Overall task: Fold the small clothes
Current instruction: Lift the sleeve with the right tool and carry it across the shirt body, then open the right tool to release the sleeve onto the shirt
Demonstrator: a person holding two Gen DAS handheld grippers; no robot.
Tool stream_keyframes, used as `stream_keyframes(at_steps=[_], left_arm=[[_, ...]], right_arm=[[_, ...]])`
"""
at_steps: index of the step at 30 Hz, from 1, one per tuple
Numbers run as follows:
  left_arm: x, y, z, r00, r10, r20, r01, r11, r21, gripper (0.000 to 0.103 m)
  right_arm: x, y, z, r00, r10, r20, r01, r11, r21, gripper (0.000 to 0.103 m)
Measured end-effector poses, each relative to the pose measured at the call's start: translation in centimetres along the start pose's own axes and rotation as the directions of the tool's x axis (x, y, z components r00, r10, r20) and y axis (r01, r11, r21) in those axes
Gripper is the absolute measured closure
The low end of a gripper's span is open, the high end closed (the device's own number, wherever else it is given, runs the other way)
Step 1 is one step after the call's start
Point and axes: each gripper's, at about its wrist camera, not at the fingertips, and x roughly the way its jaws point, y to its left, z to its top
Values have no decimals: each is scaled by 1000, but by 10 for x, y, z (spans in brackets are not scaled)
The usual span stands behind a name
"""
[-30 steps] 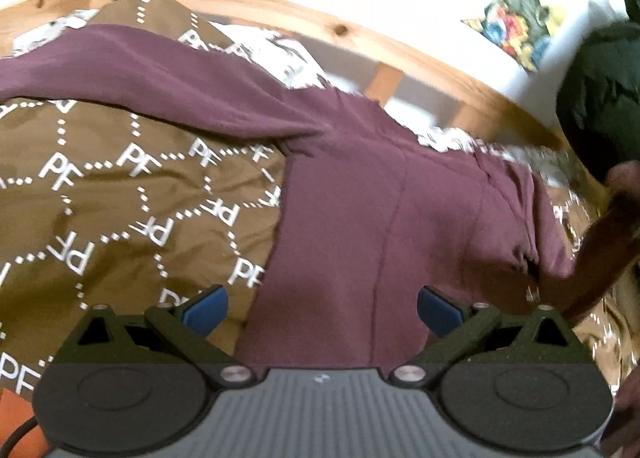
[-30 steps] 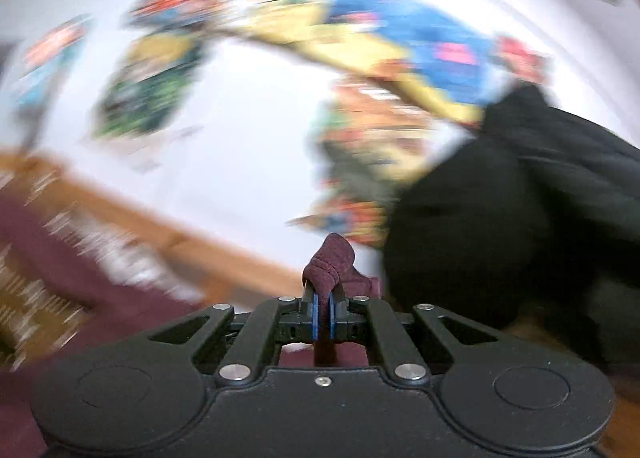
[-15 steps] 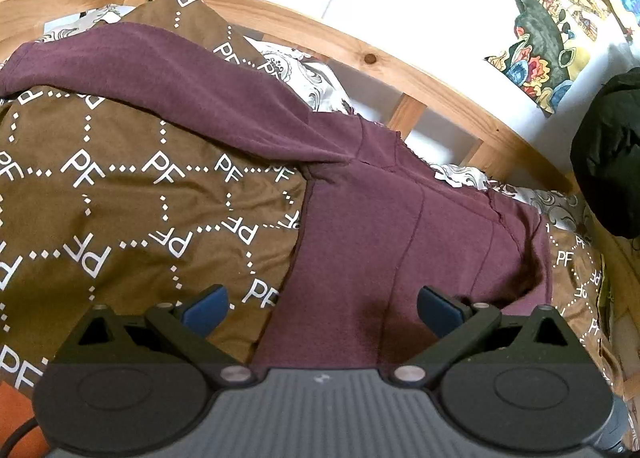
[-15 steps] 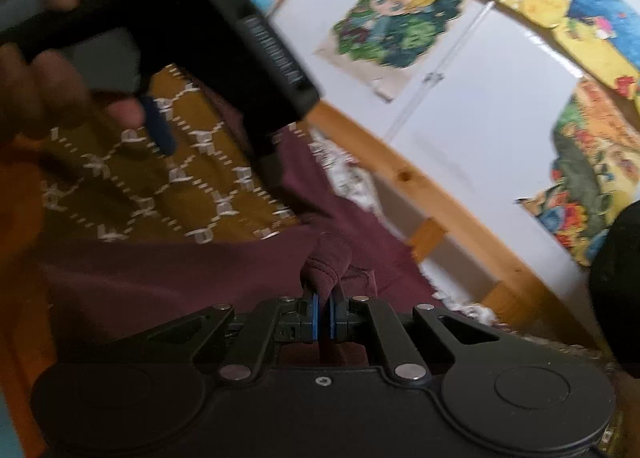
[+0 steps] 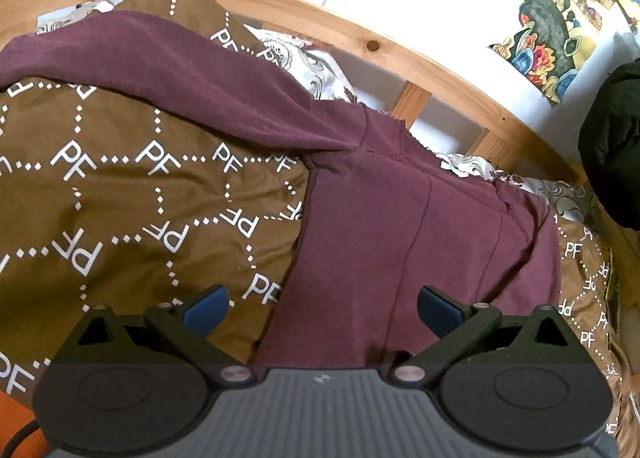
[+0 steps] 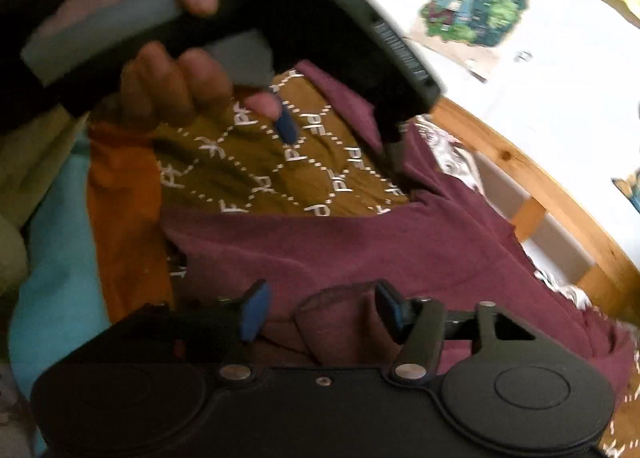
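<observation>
A maroon garment (image 5: pixel 392 225) lies flat on a brown blanket (image 5: pixel 120 185) printed with white letters, one sleeve (image 5: pixel 160 57) stretched off to the left. My left gripper (image 5: pixel 322 308) hovers open over the garment's near hem, its blue pads wide apart and touching nothing. In the right wrist view the same garment (image 6: pixel 420 242) fills the lower middle. My right gripper (image 6: pixel 322 312) is low over it with its jaws opening. A raised fold of maroon cloth sits between the pads, which no longer press on it. A hand holds the left gripper (image 6: pixel 340 137) above the blanket.
A curved wooden bed rail (image 5: pixel 400 53) runs behind the blanket, with a white wall and colourful posters (image 5: pixel 560 17) beyond. A black garment (image 5: pixel 612 145) hangs at the right. Orange cloth (image 6: pixel 120 217) and teal cloth (image 6: pixel 60 258) lie at the blanket's left edge.
My right gripper swung down from facing the wall onto the garment, and its jaws, shut on a maroon fold before, have parted. The hand at the right edge of the left wrist view has gone.
</observation>
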Motion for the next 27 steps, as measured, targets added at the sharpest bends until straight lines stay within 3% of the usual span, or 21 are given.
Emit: stream_keyframes(at_steps=[6, 11, 12, 14, 15, 19, 24, 27], left_arm=[[8, -5, -4, 999, 25, -39, -24, 999, 30, 1], [16, -6, -8, 995, 4, -100, -1, 999, 33, 1], [16, -5, -8, 995, 6, -101, -3, 1000, 31, 1], [16, -3, -8, 995, 12, -99, -9, 1000, 24, 1], [16, -3, -8, 995, 12, -97, -10, 1000, 21, 1], [16, -3, -8, 995, 10, -97, -7, 1000, 25, 1], [17, -7, -10, 994, -3, -109, 8, 999, 45, 1], [18, -11, -12, 993, -15, -119, 22, 998, 61, 1]], right_arm=[[5, -24, -2, 995, -91, -31, 94, 982, 162, 41], [30, -44, -2, 994, -54, -98, 83, 943, 321, 43], [35, -47, -3, 993, -36, -115, 75, 932, 356, 46], [41, -48, -6, 990, -11, -143, 66, 919, 389, 70], [41, -48, -7, 987, -4, -160, 67, 918, 390, 84], [24, -45, -8, 988, 1, -152, 59, 919, 389, 92], [-9, -29, -4, 989, 52, -141, -7, 952, 307, 92], [-20, -16, -9, 975, 114, -191, -66, 968, 242, 86]])
